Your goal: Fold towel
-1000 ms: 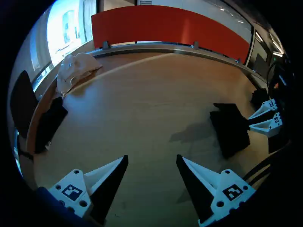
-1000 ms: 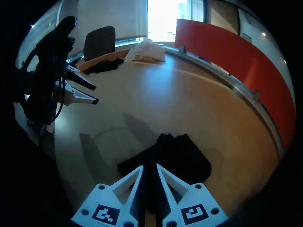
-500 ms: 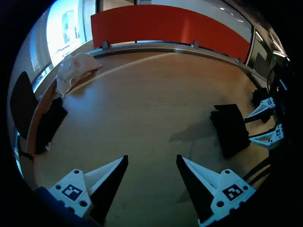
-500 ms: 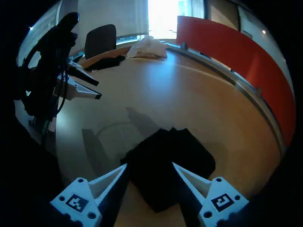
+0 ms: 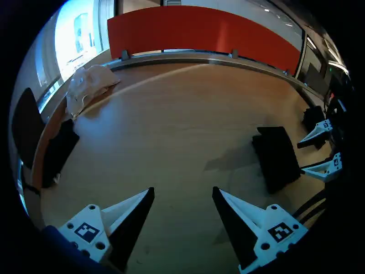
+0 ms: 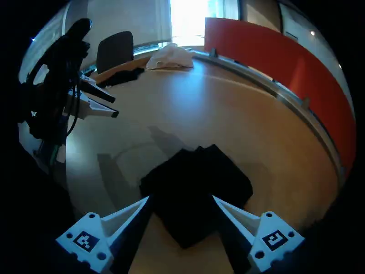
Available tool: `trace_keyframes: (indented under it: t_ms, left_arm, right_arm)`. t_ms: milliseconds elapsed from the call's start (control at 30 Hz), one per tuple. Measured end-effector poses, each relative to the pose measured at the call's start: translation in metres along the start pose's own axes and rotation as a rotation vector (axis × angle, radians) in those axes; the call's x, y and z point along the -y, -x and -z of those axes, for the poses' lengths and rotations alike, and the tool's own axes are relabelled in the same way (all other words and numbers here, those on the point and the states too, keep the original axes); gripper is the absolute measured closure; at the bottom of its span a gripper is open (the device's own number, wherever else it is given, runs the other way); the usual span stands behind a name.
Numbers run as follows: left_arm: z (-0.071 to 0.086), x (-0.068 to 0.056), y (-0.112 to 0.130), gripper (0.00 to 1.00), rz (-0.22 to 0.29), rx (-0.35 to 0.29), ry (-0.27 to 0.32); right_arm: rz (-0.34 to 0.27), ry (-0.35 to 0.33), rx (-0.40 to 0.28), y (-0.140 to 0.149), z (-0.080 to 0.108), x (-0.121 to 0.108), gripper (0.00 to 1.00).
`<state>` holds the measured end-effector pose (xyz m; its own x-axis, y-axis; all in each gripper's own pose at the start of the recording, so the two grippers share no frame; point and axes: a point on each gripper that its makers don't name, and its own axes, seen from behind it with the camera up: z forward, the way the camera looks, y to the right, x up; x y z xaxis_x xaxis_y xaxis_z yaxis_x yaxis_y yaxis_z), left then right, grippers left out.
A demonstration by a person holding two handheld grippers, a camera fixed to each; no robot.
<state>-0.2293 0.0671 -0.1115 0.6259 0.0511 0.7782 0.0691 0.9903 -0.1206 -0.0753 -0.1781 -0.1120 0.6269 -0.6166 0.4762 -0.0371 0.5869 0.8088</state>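
The black towel (image 6: 196, 192) was recorded lying flat on the wooden table (image 5: 182, 114), folded into a compact block and not gripped. The right gripper (image 6: 181, 198) was held just above the towel's near edge with its jaws wide apart, one finger toward each side of the block; whether it touched could not be judged. The left gripper (image 5: 182, 189) was held over bare tabletop, jaws apart with nothing between them, well apart from the towel. A crumpled white cloth (image 5: 89, 82) and a dark garment (image 5: 57, 148) were noted at the far table edge, near a red partition (image 5: 200, 29).
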Motion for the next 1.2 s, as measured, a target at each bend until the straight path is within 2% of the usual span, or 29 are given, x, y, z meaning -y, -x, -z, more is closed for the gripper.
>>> trace_keyframes:
  t_ms: [267,567,833,967,1200]
  left_arm:
    - [0.000,0.003,-0.002,0.06,-0.006,0.001,-0.011]
    - [-0.002,-0.003,-0.003,0.06,-0.012,0.002,-0.001]
    - [-0.002,-0.006,-0.003,0.06,-0.014,0.001,0.001]
    - [-0.001,-0.006,-0.003,0.06,-0.014,0.001,0.001]
    - [-0.001,-0.006,-0.002,0.06,-0.016,0.000,0.001]
  right_arm:
    - [-0.024,0.019,0.040,0.030,0.008,-0.007,0.13]
    - [-0.047,0.036,0.075,0.054,0.015,-0.013,0.13]
    - [-0.053,0.047,0.110,0.078,0.010,-0.011,0.13]
    - [-0.061,0.049,0.125,0.089,0.007,-0.010,0.16]
    - [-0.080,0.047,0.130,0.096,0.005,-0.008,0.28]
